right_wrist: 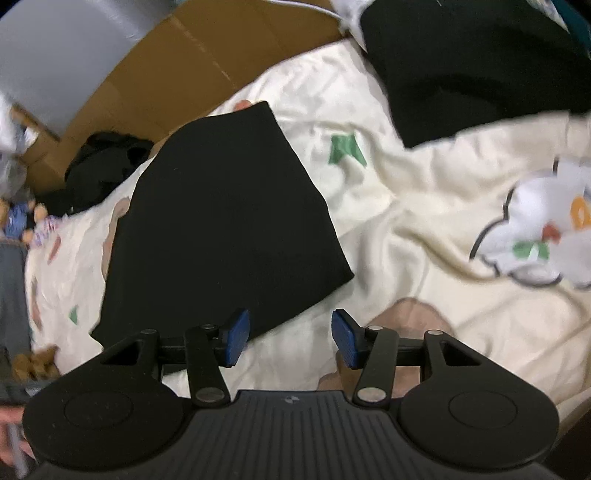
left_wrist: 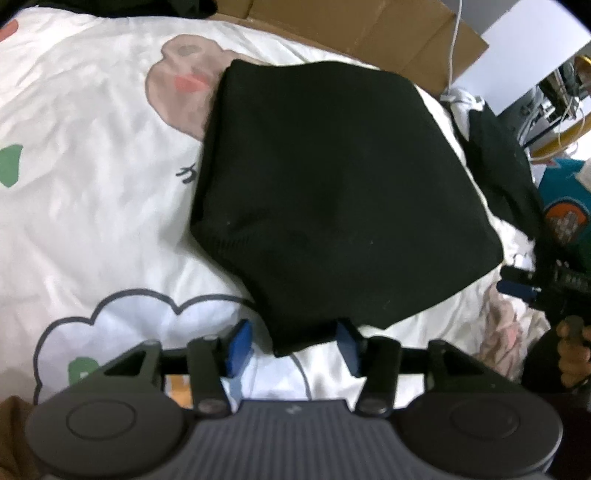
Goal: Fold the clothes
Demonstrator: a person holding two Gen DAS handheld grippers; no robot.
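Note:
A folded black garment (left_wrist: pixel 332 192) lies flat on the white printed bedsheet (left_wrist: pixel 92 184). My left gripper (left_wrist: pixel 293 345) is open at its near corner, and the tip of the cloth lies between the blue pads without being pinched. In the right wrist view the same folded black garment (right_wrist: pixel 221 221) lies ahead and to the left. My right gripper (right_wrist: pixel 290 338) is open over bare sheet just beside the garment's near edge, its left pad (right_wrist: pixel 236 336) close to the cloth. The right gripper (left_wrist: pixel 517 284) also shows at the right edge of the left wrist view, held by a hand (left_wrist: pixel 572 354).
Another black garment (right_wrist: pixel 472 62) lies at the sheet's far right corner, and a crumpled dark one (right_wrist: pixel 103 170) sits at the left by a cardboard box (right_wrist: pixel 192 62). Cardboard (left_wrist: pixel 369 33) and a white cable (left_wrist: pixel 454 48) lie beyond the bed. A pink cloth (left_wrist: pixel 502 332) lies near the right.

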